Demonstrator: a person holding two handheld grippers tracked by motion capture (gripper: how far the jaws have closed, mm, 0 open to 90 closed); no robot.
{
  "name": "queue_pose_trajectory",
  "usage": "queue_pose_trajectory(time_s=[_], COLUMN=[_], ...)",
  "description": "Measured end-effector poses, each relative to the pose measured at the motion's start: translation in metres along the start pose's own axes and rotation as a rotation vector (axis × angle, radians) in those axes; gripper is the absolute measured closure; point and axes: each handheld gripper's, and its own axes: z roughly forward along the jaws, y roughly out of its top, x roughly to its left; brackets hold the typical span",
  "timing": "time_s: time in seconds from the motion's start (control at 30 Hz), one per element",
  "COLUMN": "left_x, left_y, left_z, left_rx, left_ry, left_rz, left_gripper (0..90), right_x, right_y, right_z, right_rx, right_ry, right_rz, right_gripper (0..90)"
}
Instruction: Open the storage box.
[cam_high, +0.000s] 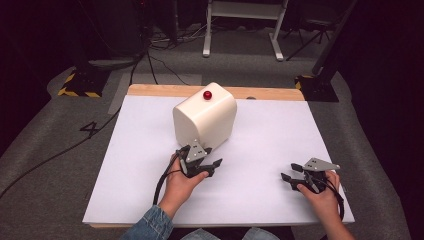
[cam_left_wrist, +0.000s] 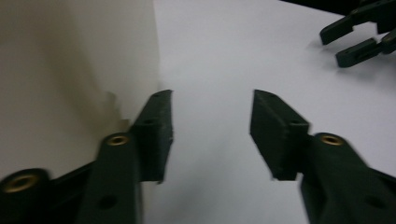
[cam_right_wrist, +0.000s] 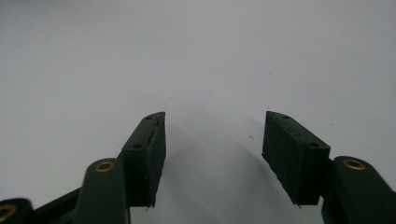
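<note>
A cream rounded box (cam_high: 205, 120) with a red button (cam_high: 207, 95) on top stands at the back middle of the white sheet (cam_high: 265, 130). My left gripper (cam_high: 214, 167) is just in front of the box's near side, pointing right. In the left gripper view the box wall (cam_left_wrist: 70, 70) lies right beside the left finger (cam_left_wrist: 156, 126); the jaws (cam_left_wrist: 212, 95) are open with only white sheet between them. My right gripper (cam_high: 290, 171) rests near the front right, pointing left, open (cam_right_wrist: 215, 116) and empty. It also shows far off in the left gripper view (cam_left_wrist: 355, 37).
The sheet covers a wooden table whose far edge (cam_high: 270, 93) is bare. Grey floor surrounds it, with cables (cam_high: 60, 150), black stand bases marked with yellow stripes (cam_high: 80, 87), and white frame legs (cam_high: 277, 45) at the back.
</note>
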Motion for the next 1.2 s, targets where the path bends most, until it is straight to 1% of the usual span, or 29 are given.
queue_pose_trajectory(time_s=[0.03,0.07,0.1,0.13,0.17,0.2,0.27,0.37,0.47,0.5,0.6,0.7,0.73,0.77,0.8,0.83,0.87,0.9,0.93,1.03,1.1,1.17,1.2], left_x=[0.003,0.005,0.007,0.009,0.011,0.011,0.017,0.030,0.044,0.048,0.061,0.074,0.078,0.081,0.087,0.090,0.093,0.094,0.093,0.085,0.078,0.071,0.068], left_y=[-0.001,-0.001,-0.001,-0.001,-0.002,-0.002,-0.004,-0.007,-0.011,-0.013,-0.018,-0.023,-0.024,-0.025,-0.028,-0.030,-0.032,-0.033,-0.032,-0.028,-0.025,-0.025,-0.026], left_z=[-0.002,-0.003,-0.005,-0.006,-0.007,-0.008,-0.010,-0.017,-0.025,-0.027,-0.032,-0.035,-0.036,-0.036,-0.037,-0.038,-0.041,-0.043,-0.045,-0.053,-0.060,-0.068,-0.072], left_rx=[0.004,0.006,0.012,0.021,0.040,0.052,0.078,0.082,0.084,0.089,0.090,0.088,0.093,0.100,0.090,0.078,0.066,0.057,0.055,0.053,0.056,0.050,0.046], left_ry=[0.011,0.017,0.031,0.055,0.094,0.119,0.159,0.188,0.213,0.225,0.270,0.331,0.362,0.391,0.428,0.429,0.413,0.401,0.399,0.399,0.403,0.395,0.387], left_rz=[0.011,0.002,-0.006,0.001,0.023,0.032,0.037,-0.016,-0.052,-0.058,-0.098,-0.135,-0.147,-0.151,-0.160,-0.185,-0.212,-0.228,-0.227,-0.199,-0.168,-0.159,-0.157], left_gripper=[56.2,59.2,60.2,60.9,61.6,61.7,60.9,60.8,60.7,60.6,59.2,55.9,54.1,48.9,44.1,42.1,42.4,42.4,42.0,36.8,35.3,33.6,32.7], right_x=[0.000,0.000,0.000,0.000,0.000,0.000,0.000,0.000,0.000,0.000,0.001,0.001,0.001,0.001,0.001,0.002,0.002,0.003,0.004,0.005,0.006,0.007,0.008], right_y=[0.000,0.000,0.000,0.000,0.000,0.000,0.000,0.000,0.000,0.000,0.000,0.000,0.000,0.001,0.001,0.001,0.002,0.005,0.008,0.025,0.040,0.055,0.068], right_z=[0.000,0.000,0.000,0.000,0.000,0.000,0.000,-0.001,0.000,0.000,0.000,0.000,0.000,0.000,0.000,0.000,0.000,0.000,-0.001,0.000,0.002,0.005,0.007], right_rx=[-0.001,-0.002,-0.002,-0.002,-0.002,-0.001,-0.001,-0.005,-0.003,-0.001,-0.001,-0.005,-0.008,-0.012,-0.015,-0.022,-0.027,-0.035,-0.044,-0.083,-0.100,-0.118,-0.128], right_ry=[0.000,0.000,-0.001,-0.001,-0.002,-0.002,-0.003,-0.003,0.000,0.000,0.003,0.005,0.005,0.006,0.008,0.013,0.020,0.019,0.017,0.031,0.033,0.043,0.052], right_rz=[0.000,0.001,0.001,0.001,0.001,0.000,-0.003,-0.005,-0.004,-0.004,-0.005,-0.007,-0.007,-0.005,-0.007,-0.004,-0.004,0.001,0.003,0.006,-0.003,-0.016,-0.025], right_gripper=[40.4,40.2,40.1,40.0,40.0,40.0,40.0,39.6,39.5,39.5,39.5,39.2,39.1,39.0,38.8,38.7,39.0,39.1,39.1,39.6,40.0,40.1,40.1])
